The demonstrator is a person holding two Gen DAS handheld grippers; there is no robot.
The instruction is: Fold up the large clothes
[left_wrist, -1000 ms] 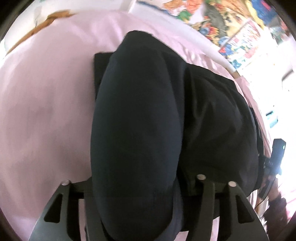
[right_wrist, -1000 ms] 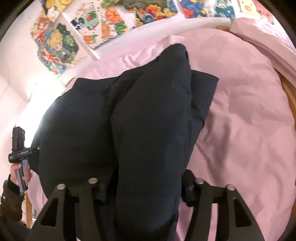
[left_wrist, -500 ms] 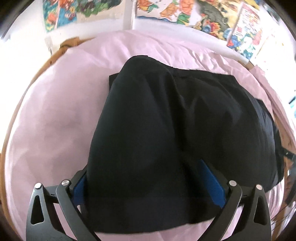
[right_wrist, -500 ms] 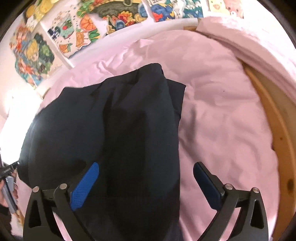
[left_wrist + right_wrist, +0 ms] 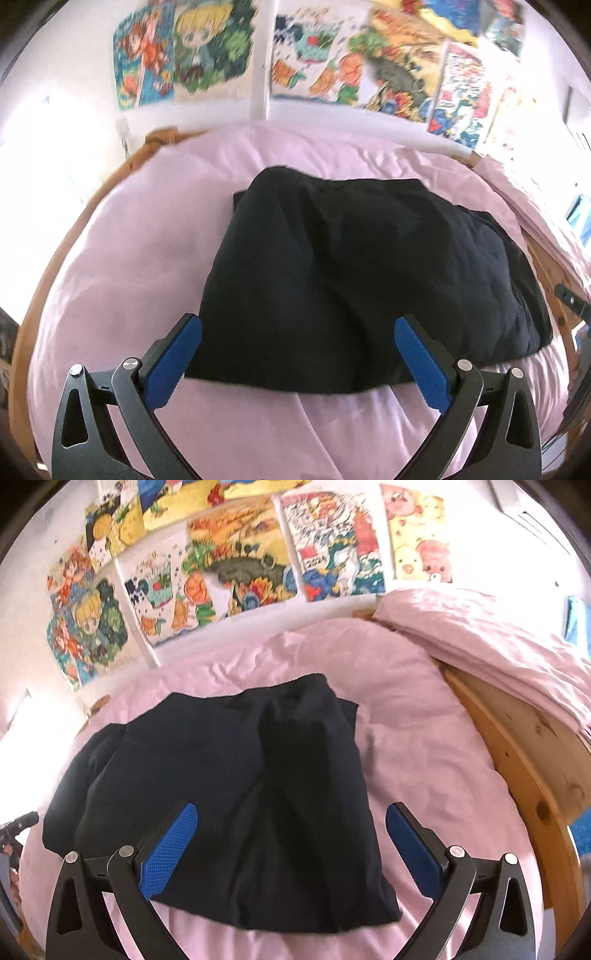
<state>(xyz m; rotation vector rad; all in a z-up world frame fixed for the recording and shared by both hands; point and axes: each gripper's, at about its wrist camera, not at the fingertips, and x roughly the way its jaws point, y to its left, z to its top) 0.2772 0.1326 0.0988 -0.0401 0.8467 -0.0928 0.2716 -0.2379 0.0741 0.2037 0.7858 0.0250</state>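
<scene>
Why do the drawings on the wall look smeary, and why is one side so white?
Left wrist view: the wall drawings are smeared, probably by motion, and bright light whitens the left wall. Right wrist view: glare washes out the left edge, and the bed frame bends because of the fisheye lens.

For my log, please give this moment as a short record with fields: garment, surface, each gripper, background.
garment: dark garment, lying folded and flat
surface: pink bedsheet on a bed with a wooden frame
left gripper: open, holding nothing
right gripper: open, holding nothing
background: colourful posters on the wall; pink bedding piled at right
</scene>
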